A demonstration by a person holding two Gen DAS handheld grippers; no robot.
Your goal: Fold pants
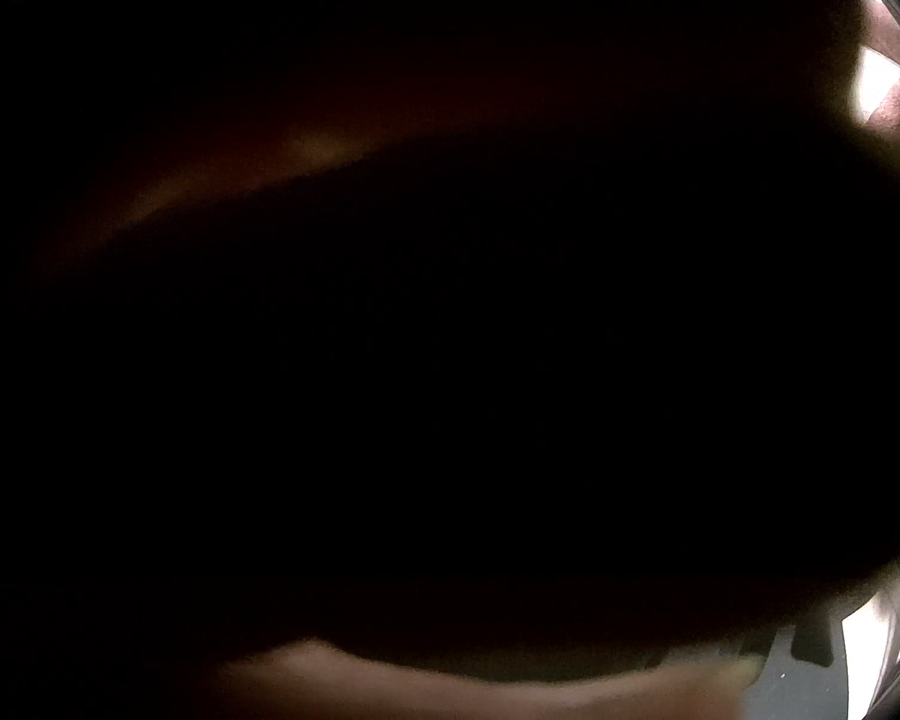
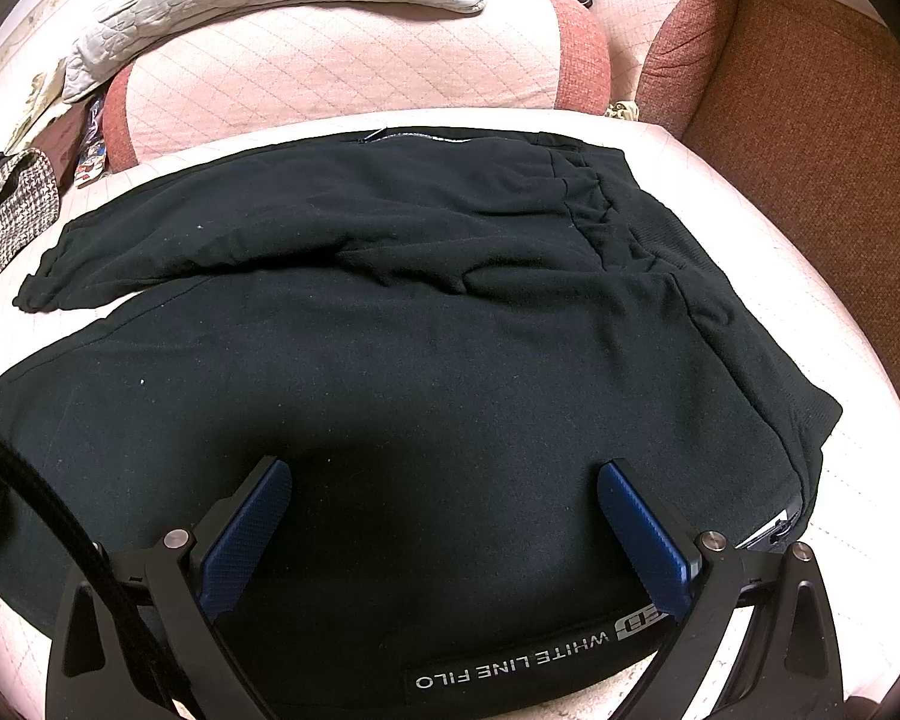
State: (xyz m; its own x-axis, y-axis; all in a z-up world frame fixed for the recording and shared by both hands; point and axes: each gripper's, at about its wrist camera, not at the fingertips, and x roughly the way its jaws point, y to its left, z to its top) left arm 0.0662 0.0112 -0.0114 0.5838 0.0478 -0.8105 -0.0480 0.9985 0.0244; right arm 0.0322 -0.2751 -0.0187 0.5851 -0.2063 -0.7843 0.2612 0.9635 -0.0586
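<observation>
One pair of black pants (image 2: 426, 324) takes up most of the right wrist view, spread across a pale quilted cushion (image 2: 780, 276) of a reddish-brown sofa (image 2: 822, 138). They lie partly folded, one leg lapped over the other and its cuff trailing off to the left. The cloth looks like thick, soft fleece: limp, light enough for one claw to lift, not slippery, and sure to sag and drag wherever it is not supported. A sound hold would probably be a doubled edge or the ribbed waistband on the right, where the layers are thick enough to pinch together; a single-layer pinch would likely let the under layer slide.

Next in size, the right gripper (image 2: 444, 474) hovers over the near edge by the printed label (image 2: 510, 660), its blue pads (image 2: 648, 540) spread wide with nothing between them.

Smaller things lie beyond: a grey quilted blanket (image 2: 222, 6) and a checked garment (image 2: 6, 210).

Left gripper: its camera is almost wholly dark, seemingly covered by cloth, so its state cannot be told.
</observation>
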